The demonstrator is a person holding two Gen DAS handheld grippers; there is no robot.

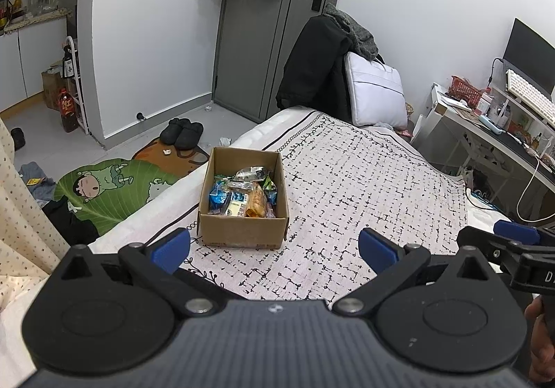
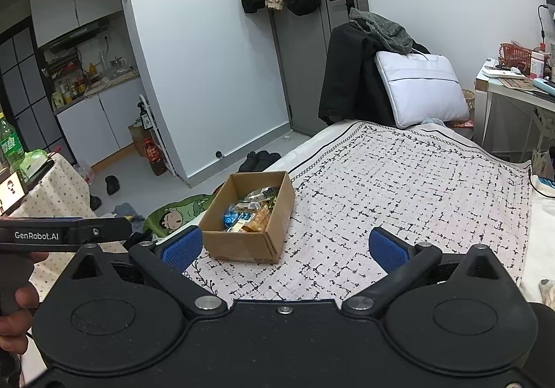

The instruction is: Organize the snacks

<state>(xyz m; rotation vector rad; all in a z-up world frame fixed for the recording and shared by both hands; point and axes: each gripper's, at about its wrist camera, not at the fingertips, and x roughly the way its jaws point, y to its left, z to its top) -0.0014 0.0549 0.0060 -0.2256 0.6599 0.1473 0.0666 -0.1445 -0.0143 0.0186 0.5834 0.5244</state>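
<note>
**Both grippers wide, box of snacks ahead**

My left gripper (image 1: 274, 247) has its blue-padded fingers (image 1: 170, 247) spread wide, nothing between them. Same on my right gripper (image 2: 284, 247): blue pads (image 2: 388, 249) far apart, empty. Both hover over the white bedspread with black dashed grid print (image 1: 364, 186).

The open brown cardboard box (image 1: 242, 232) sits on the bedspread near its edge, at 12 o'clock just beyond my left fingertips, and at 11 o'clock from the right wrist view (image 2: 242, 245). Not touching either gripper. Inside it is a loose pile of wrapped snacks (image 1: 242, 195): blue, green, orange and clear packets, mixed together; I can't read the labels.

At 3 o'clock in the left view, the right gripper's black body (image 1: 513, 249) shows. At 9 o'clock in the right view, the left unit's black housing marked GenRobot.AI (image 2: 62, 235) shows.

Green cartoon floor mat (image 1: 104, 190) lies on the floor at 10 o'clock from the box.
</note>
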